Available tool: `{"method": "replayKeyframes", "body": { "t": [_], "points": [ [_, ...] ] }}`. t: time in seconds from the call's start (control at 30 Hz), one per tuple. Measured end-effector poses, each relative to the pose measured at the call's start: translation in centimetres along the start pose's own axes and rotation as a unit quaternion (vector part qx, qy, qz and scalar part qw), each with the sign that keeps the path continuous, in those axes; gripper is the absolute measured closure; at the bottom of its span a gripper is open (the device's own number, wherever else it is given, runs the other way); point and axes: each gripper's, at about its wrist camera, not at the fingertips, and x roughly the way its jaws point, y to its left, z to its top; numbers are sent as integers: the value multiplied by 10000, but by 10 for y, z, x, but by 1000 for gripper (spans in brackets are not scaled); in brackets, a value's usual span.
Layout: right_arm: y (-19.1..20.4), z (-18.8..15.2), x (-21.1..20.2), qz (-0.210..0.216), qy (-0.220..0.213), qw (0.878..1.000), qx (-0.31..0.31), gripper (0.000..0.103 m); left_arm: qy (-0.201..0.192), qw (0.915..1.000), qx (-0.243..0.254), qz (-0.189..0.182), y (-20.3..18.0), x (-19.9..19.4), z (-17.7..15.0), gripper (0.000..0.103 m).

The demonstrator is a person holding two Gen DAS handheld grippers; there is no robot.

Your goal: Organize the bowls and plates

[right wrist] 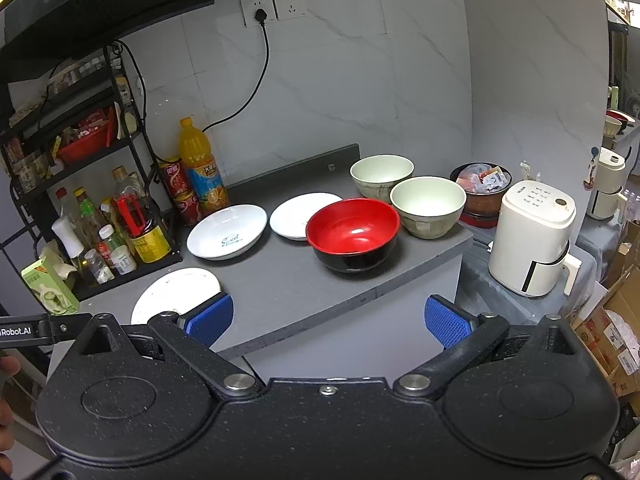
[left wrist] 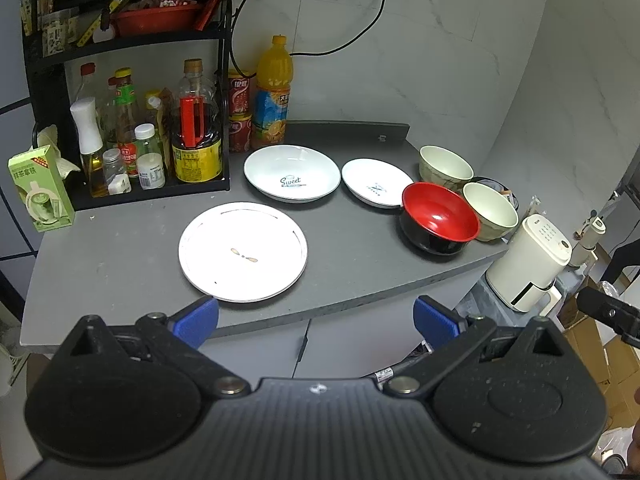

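Observation:
On the grey counter lie a flat white plate at the front, a white "Sweet" dish and a smaller white dish behind it. A red-and-black bowl and two cream bowls stand at the right. My left gripper is open and empty, in front of the counter edge near the flat plate. My right gripper is open and empty, before the counter edge, short of the red bowl. The right wrist view also shows the flat plate, both dishes and the cream bowls.
A black rack of sauce bottles stands at the back left, with an orange juice bottle, red cans and a green carton nearby. A white appliance and a snack-filled bowl sit right of the counter. Cardboard boxes lie lower right.

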Motion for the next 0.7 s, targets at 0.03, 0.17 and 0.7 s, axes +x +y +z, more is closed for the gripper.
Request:
{"method": "replayKeyframes", "body": {
  "t": [0.03, 0.17, 0.7],
  "points": [
    [0, 0, 0, 0, 8, 10000, -1, 0, 6, 10000, 7, 4, -1, 0, 0, 0],
    [-1, 0, 1, 6, 47, 10000, -11, 0, 28, 10000, -3, 18, -2, 1, 0, 0],
    [-7, 4, 1, 25, 160, 9998, 98, 0, 48, 9999, 75, 84, -11, -9, 5, 0]
  ]
}}
